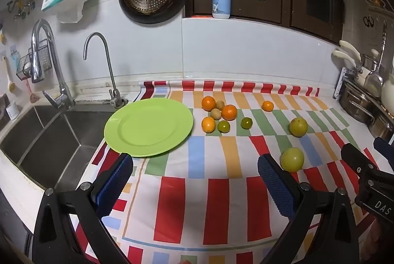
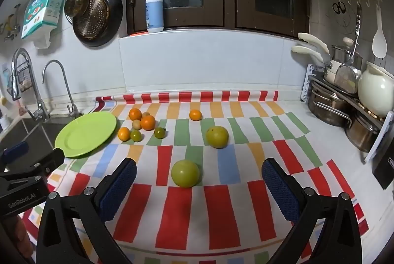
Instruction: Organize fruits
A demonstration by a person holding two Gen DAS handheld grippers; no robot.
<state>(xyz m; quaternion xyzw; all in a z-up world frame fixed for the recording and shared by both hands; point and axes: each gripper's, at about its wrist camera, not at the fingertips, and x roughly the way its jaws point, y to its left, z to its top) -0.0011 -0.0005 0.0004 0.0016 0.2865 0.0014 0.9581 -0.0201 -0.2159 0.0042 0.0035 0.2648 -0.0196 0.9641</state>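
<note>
Nothing yet on green plate: fruits all loose on worktop right of plate, some clustered just beside, others well apart. Left gripper and right gripper both spread, empty, nearer than plate.

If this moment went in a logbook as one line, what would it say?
left tongs: open, holding nothing | right tongs: open, facing nearest green fruit | green plate: no fruit on it | fruits: all on tablecloth

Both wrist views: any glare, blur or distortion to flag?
Left wrist: strong fisheye bending of the backsplash edge, dark vignetted corners, green plate sharp and evenly lit. Right wrist: same barrel warp, fruit crisp, soft shadow under the nearest green fruit, no blown glare.
</note>
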